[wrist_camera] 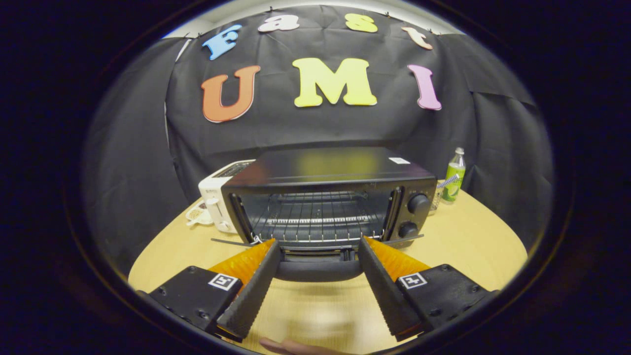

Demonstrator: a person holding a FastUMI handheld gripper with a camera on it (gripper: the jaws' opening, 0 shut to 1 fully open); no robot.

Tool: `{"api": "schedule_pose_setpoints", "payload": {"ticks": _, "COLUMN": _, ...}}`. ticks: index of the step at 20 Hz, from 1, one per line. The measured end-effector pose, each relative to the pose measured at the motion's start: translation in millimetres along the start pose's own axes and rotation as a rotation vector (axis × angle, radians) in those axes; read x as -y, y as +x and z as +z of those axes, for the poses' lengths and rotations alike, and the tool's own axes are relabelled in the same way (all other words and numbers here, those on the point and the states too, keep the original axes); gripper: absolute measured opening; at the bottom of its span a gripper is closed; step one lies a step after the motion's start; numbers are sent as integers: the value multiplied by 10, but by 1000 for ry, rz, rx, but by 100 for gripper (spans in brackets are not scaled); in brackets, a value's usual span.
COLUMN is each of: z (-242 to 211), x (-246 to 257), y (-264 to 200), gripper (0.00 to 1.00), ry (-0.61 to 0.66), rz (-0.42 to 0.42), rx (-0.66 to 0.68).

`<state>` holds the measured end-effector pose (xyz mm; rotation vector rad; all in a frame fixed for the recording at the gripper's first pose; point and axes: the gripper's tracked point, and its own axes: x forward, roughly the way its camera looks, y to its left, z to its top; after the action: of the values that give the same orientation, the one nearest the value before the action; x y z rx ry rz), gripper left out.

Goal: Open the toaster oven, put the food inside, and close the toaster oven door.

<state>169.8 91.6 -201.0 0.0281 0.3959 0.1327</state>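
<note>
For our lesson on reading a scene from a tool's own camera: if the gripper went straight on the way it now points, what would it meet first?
Most likely the toaster oven: the gripper has its jaws open, with the lowered door and its handle lying between them. Beyond that comes the wire rack in the open cavity. Depth is hard to judge here.

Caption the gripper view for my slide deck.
Open gripper faces the toaster oven, its door dropped open and wire rack bare.
</note>
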Motion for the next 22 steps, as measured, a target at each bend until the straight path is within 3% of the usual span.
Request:
{"api": "schedule_pose_setpoints", "payload": {"ticks": 9, "z": -581, "x": 26, "y": 12, "gripper": 100, "ry": -49, "rz": -45, "rx": -217}}
{"api": "schedule_pose_setpoints", "payload": {"ticks": 17, "z": -615, "x": 14, "y": -44, "gripper": 100, "ry": 32, "rz": 29, "rx": -266}}
{"api": "schedule_pose_setpoints", "payload": {"ticks": 22, "z": -530, "x": -138, "y": -356, "gripper": 100, "ry": 88, "rz": 111, "rx": -279}}
